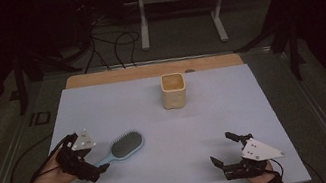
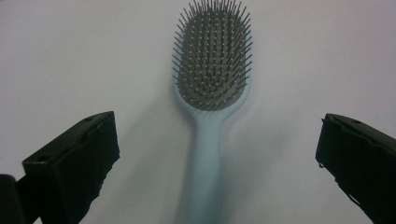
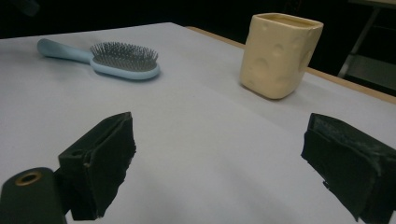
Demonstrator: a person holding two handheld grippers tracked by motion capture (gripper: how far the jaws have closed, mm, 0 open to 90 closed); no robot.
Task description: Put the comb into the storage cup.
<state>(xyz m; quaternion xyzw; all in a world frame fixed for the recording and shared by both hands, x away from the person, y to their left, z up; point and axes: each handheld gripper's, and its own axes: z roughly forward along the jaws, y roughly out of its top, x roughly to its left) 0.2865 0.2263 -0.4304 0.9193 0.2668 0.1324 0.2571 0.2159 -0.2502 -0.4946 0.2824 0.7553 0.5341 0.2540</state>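
Flat on the table, a pale-blue hairbrush, grey bristles up, between the left gripper's wide-open, empty fingers.

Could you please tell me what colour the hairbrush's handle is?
Pale blue, matching the hairbrush body around the grey bristles; it shows best in the left gripper view.

Overall illumination is dim. In the high view, the pale table cover is the brightest area; the surrounding floor and background fall to near black, with slight softness and noise. In the left gripper view, the hairbrush casts a faint, diffuse shadow to its left; its near handle is blurred. In the right gripper view, the cup is evenly lit; near jaws are soft.
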